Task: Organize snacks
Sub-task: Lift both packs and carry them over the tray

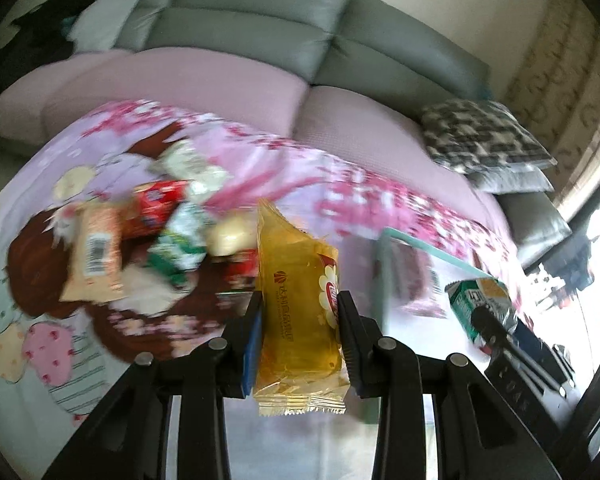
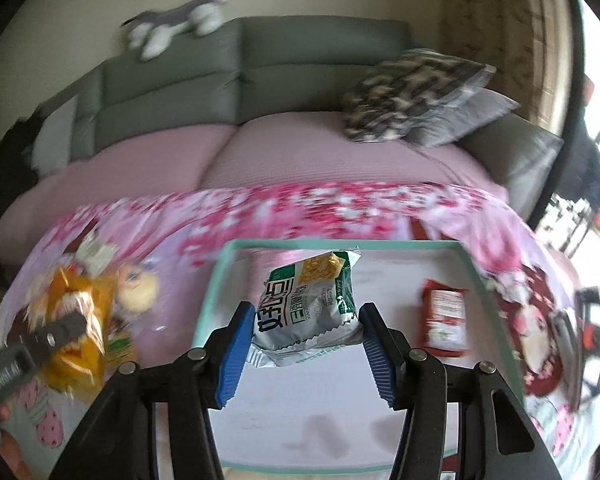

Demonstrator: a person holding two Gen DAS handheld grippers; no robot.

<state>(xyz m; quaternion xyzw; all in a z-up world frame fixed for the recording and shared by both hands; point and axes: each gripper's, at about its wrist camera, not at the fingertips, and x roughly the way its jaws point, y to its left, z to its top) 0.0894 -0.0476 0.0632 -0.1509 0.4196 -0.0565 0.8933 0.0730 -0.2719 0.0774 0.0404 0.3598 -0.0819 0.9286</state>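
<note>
Left gripper: clamped on a yellow snack packet, carried upright above the bench.
Right gripper: closed on a green-and-white snack packet, held over the teal-rimmed tray.
Tray contents: one red packet is seen lying inside, to the right.
Remaining pile: loose snacks are left on the patterned cloth.
Step judged: placing into the tray.
Advice: each packet should be lowered flat on bare tray floor, clear of the red packet, before release.
</note>
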